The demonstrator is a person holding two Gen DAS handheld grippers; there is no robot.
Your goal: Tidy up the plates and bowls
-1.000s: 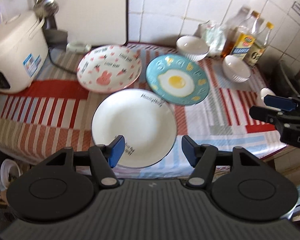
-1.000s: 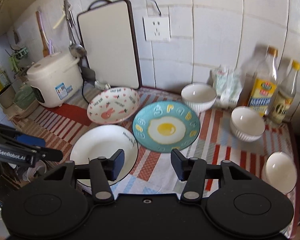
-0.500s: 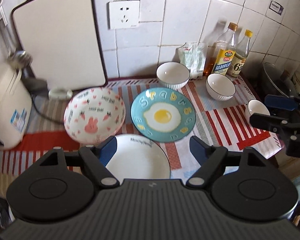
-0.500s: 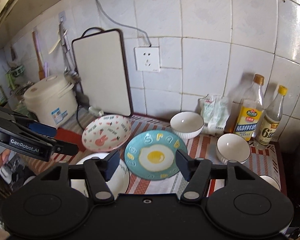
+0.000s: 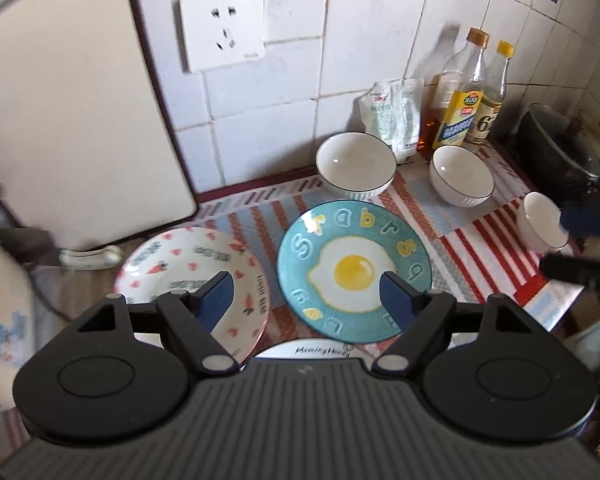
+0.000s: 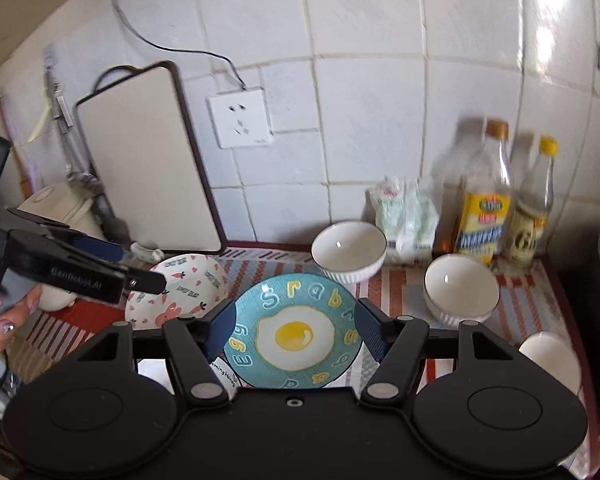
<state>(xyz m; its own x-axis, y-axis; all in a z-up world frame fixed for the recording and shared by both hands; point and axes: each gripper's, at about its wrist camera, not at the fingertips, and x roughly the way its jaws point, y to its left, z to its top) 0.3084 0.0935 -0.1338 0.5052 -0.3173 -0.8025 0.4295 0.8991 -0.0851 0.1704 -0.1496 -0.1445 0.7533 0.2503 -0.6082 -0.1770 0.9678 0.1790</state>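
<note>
Nearest in the left wrist view, the left gripper [image 5: 302, 296] hangs above the counter [image 5: 496, 232] with its jaws spread and nothing between them; they have just been opening. Right below it, only the far rim of the plain white plate [image 5: 320, 350] shows, with black lettering. Past the left fingertip lies the pink rabbit plate [image 5: 172, 268], and past the right fingertip the blue egg plate [image 5: 354, 268], the two just beside each other on the striped cloth.

The right gripper [image 6: 296, 330] is also spread, its jaws having just opened too, empty, and the blue egg plate sits framed between its fingers, lying flat on the cloth beneath them, not touched. A sliver of the white plate shows at its left finger.

Farther back stand three white bowls: the left bowl [image 5: 355, 164] behind the egg plate, the middle bowl [image 5: 462, 176] to its right, and the small bowl [image 5: 540, 222] near the counter's right edge, close to the other gripper's blurred fingers.

Against the tiled wall stand two bottles [image 5: 464, 92], a bag [image 5: 394, 112], a cutting board [image 5: 60, 100] leaning upright, a wall socket [image 5: 222, 34], and a rice cooker [image 6: 56, 208] at far left. A hand [image 6: 0, 316] grips the left tool.
</note>
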